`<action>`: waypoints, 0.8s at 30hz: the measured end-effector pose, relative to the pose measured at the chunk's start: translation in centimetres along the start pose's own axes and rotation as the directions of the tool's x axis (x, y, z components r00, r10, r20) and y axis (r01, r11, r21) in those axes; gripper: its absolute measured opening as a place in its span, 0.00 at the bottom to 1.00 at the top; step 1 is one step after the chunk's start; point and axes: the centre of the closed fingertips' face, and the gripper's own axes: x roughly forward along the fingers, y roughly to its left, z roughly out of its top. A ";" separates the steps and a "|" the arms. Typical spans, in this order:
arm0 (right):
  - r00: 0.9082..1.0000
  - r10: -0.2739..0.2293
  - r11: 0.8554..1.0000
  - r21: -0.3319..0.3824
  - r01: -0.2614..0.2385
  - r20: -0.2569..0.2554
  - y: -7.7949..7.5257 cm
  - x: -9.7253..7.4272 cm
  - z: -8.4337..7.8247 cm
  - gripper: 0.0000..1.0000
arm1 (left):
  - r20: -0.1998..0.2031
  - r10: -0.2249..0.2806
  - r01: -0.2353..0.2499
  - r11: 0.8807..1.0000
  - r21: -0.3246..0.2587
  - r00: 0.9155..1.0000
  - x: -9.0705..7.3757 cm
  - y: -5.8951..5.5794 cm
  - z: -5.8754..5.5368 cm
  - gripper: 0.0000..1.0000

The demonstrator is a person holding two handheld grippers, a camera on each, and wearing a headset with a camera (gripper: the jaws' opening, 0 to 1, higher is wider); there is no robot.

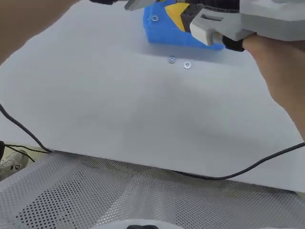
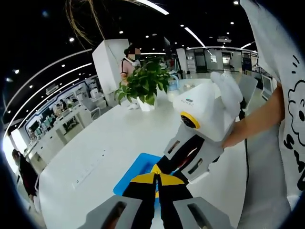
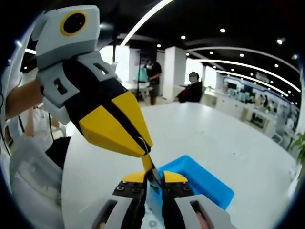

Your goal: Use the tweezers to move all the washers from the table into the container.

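Two small metal washers (image 1: 172, 59) (image 1: 187, 65) lie on the white table just in front of a blue container (image 1: 164, 36), and one washer (image 1: 155, 18) lies inside it. Both grippers hover over the container, tip to tip. In the right gripper view, thin tweezers (image 3: 148, 164) run from the shut yellow jaws of my left gripper (image 3: 143, 143) down into my right gripper (image 3: 154, 179), which is also shut on them. The left gripper view has my left gripper (image 2: 157, 180) shut, the right gripper (image 2: 159, 168) meeting it, and the container (image 2: 136, 174) below.
A black cable (image 1: 238, 169) crosses the table's near edge, with a perforated metal surface (image 1: 95, 195) below it. A potted plant (image 2: 145, 81) stands at the far side of the table. People stand in the background hall.
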 end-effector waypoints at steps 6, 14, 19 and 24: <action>1.000 0.021 1.000 0.016 -0.020 -0.022 0.9 0.4 -1.2 0.08 | -0.019 -0.019 0.018 0.999 -0.029 1.000 0.3 -0.7 -1.1 0.00; 0.997 0.050 0.998 0.039 -0.048 -0.058 1.3 1.0 -2.6 0.09 | -0.038 -0.036 0.033 0.998 -0.057 0.999 1.1 -1.1 -2.5 0.00; 0.995 0.070 0.995 0.078 -0.065 -0.073 1.4 1.5 -3.7 0.09 | -0.051 -0.049 0.044 0.995 -0.088 0.997 1.8 -1.2 -3.5 0.00; 0.993 0.081 0.994 0.083 -0.073 -0.091 1.7 1.6 -4.3 0.09 | -0.066 -0.056 0.050 0.994 -0.094 0.996 2.4 -1.3 -4.2 0.00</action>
